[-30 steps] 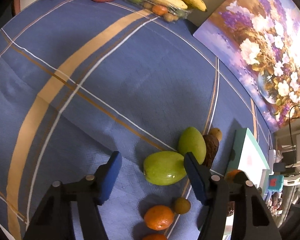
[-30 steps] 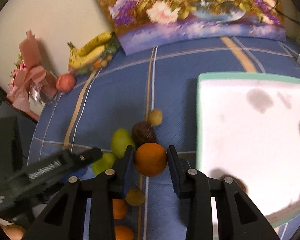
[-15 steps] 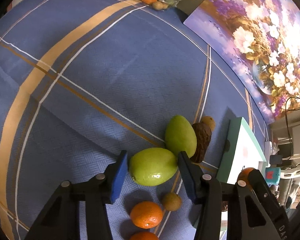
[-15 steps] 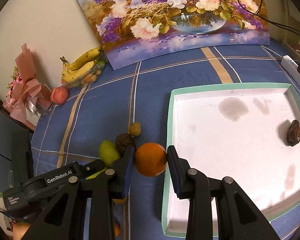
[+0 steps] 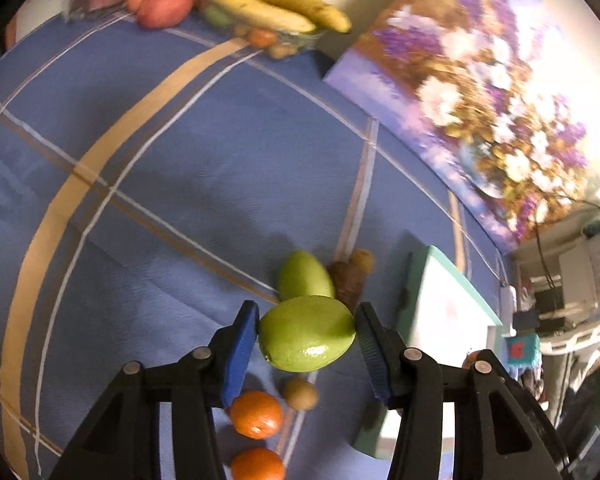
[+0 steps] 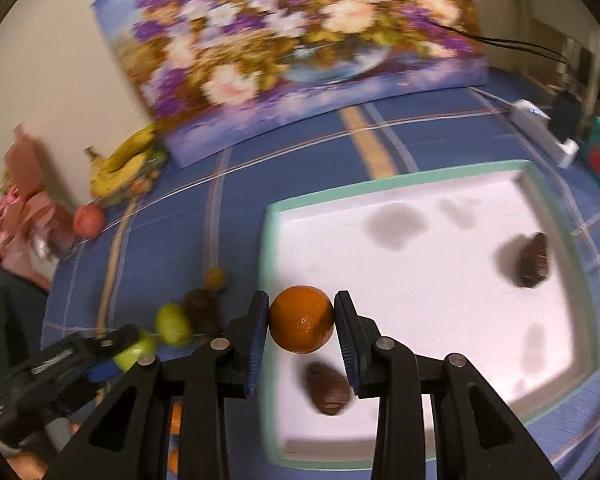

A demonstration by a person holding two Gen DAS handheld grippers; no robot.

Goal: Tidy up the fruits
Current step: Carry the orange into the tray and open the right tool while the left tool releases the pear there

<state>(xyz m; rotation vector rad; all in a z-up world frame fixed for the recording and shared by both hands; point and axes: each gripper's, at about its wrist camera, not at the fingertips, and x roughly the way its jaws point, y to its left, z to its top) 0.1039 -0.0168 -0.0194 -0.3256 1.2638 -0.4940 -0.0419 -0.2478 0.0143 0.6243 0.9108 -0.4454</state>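
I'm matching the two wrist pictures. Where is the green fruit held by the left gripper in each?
Left wrist: green fruit at lower centre, between the gripper pads.
Right wrist: lower left, partly hidden by the left gripper.
Shared landmark: the bananas.

A table is covered by a blue cloth (image 5: 204,168) crossed by tan and white stripes. A pale, plain wall (image 6: 60,64) is seen behind it. A large painting of flowers (image 6: 300,40) is propped against that wall, standing on the cloth. A pink wrapped bouquet (image 6: 24,204) is set at the far corner of the table. Black cables (image 6: 512,42) are seen trailing past the painting's right edge. Cluttered shelving (image 5: 568,280) is seen beyond the table's end, brightly lit from above.
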